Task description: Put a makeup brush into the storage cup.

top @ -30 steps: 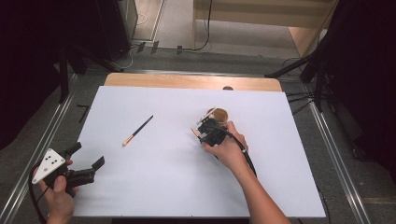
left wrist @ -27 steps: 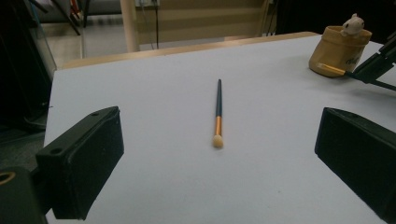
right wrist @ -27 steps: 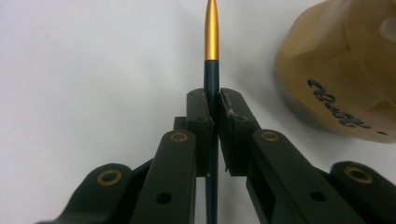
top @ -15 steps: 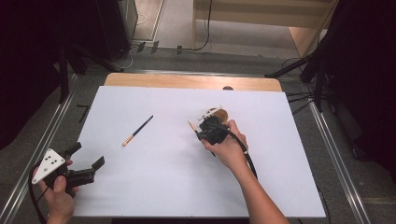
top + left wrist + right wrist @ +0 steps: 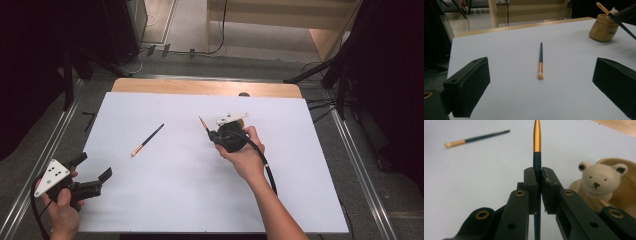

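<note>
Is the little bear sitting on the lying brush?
No, the bear sits on the tan pot's rim, while that brush lies apart on the white table.

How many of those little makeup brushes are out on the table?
2. One brush lies loose on the white table, left of centre. The other brush is clamped in the right gripper, beside the bear-shaped holder. More may be hidden inside it.

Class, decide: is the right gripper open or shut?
Shut: in the right gripper view, the right gripper clamps its jaws on a brush.
</note>
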A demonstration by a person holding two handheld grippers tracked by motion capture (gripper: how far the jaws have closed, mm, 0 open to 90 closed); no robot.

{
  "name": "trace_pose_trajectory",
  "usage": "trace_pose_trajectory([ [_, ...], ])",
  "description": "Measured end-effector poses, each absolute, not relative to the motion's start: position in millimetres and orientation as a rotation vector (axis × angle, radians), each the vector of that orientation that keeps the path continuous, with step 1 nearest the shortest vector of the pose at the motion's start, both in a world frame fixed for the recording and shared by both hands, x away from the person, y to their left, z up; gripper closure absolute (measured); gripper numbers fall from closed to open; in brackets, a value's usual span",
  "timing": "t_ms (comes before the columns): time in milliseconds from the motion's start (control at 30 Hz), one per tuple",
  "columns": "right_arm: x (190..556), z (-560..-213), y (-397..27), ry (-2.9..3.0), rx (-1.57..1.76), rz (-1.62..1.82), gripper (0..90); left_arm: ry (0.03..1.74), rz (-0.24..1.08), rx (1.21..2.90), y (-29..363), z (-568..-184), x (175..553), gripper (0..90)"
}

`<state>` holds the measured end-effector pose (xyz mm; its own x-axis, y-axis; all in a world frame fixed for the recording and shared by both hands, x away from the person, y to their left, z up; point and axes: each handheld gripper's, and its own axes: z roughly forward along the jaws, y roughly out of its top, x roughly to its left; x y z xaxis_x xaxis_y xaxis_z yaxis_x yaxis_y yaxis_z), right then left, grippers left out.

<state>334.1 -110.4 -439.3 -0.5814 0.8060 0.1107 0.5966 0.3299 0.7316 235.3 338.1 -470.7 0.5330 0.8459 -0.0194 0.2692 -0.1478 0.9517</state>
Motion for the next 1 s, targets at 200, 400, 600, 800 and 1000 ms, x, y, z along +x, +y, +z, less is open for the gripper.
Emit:
trace_pose_trajectory([
  [200, 331, -435, -112, 2.256, 1.207, 1.17, 84.7, 0.948, 0.665, 1.69, 338, -471, 235, 1.8],
  [400, 330, -431, -116, 2.152, 1.17, 1.285, 84.7, 0.947, 0.664, 1.692, 338, -471, 236, 1.8],
  [600, 329, -428, -121, 2.09, 1.142, 1.334, 84.7, 0.947, 0.662, 1.689, 337, -471, 236, 1.8],
  [800, 327, -424, -125, 2.021, 1.102, 1.39, 84.7, 0.947, 0.662, 1.692, 337, -472, 235, 1.9],
  [1000, 328, -421, -132, 1.964, 1.115, 1.429, 84.6, 0.948, 0.66, 1.696, 337, -472, 236, 1.8],
])
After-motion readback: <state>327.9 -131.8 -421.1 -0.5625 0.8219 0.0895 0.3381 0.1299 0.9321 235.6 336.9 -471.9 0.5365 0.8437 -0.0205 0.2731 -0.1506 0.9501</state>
